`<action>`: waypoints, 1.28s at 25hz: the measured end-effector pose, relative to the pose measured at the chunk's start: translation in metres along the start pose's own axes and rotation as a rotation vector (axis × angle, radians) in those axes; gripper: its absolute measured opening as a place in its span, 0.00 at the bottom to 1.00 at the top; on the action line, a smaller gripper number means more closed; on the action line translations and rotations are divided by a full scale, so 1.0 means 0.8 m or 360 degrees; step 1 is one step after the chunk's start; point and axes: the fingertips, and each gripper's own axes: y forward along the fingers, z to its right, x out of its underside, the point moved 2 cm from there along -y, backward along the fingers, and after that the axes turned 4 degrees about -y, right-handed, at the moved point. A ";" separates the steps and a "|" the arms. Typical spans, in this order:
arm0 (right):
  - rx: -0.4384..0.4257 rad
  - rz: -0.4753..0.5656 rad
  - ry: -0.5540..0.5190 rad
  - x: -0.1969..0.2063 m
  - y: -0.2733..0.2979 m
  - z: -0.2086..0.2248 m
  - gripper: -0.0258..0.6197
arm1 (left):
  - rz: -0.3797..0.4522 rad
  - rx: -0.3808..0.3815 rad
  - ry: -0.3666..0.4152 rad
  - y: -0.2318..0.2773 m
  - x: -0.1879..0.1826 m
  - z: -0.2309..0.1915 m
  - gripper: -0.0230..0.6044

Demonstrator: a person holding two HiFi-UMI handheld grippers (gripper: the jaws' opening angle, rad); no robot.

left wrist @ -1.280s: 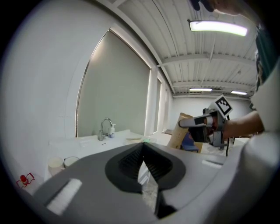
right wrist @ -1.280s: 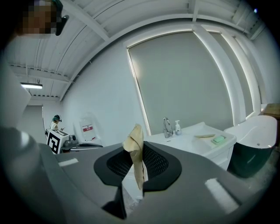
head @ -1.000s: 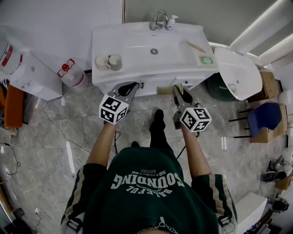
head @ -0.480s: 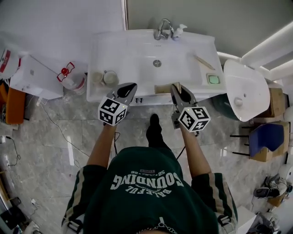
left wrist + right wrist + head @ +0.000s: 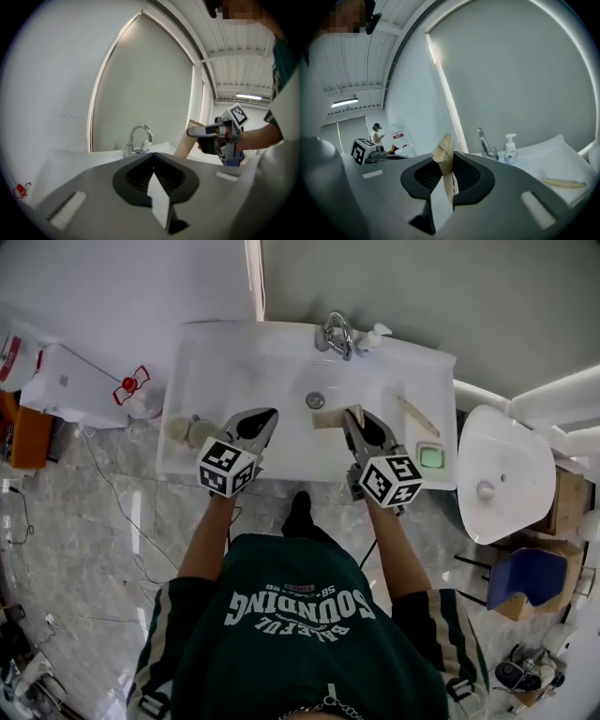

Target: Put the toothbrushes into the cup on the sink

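both grippers have moved from the near edge of the sink to over its basin. left gripper clenched, empty. right gripper pinches a tan packet by one end, probably a wrapped toothbrush for delivery. cup waits on the left ledge; a bare toothbrush lies on the right.

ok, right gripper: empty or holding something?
Holding. The right gripper is shut on a tan paper packet that sticks up between its jaws; the left gripper view also shows it held.
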 end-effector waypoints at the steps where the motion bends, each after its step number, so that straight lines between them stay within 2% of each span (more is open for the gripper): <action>1: -0.0020 -0.0013 -0.0008 -0.001 0.006 0.006 0.13 | 0.0006 -0.0018 -0.0004 0.006 -0.003 -0.001 0.12; 6: -0.0069 -0.0038 -0.0009 -0.007 0.027 0.018 0.13 | 0.0028 -0.0078 -0.0006 0.014 -0.016 -0.012 0.12; 9: -0.0072 -0.0047 -0.0004 -0.007 0.038 0.017 0.13 | 0.0052 -0.0062 -0.0010 0.013 -0.023 -0.020 0.12; 12: -0.0087 -0.0040 -0.0008 -0.009 0.049 0.007 0.13 | 0.0077 -0.0039 -0.0006 0.009 -0.030 -0.030 0.12; 17: -0.0151 -0.0063 -0.0017 -0.008 0.073 -0.016 0.13 | 0.0106 -0.0080 -0.0012 -0.005 -0.036 -0.051 0.12; 23: -0.0328 -0.0097 -0.0073 -0.011 0.123 -0.076 0.13 | 0.0117 -0.0232 -0.0065 -0.060 -0.022 -0.095 0.12; 32: -0.0634 -0.0150 -0.0114 -0.003 0.199 -0.198 0.13 | 0.0189 -0.0563 -0.0144 -0.191 0.000 -0.170 0.12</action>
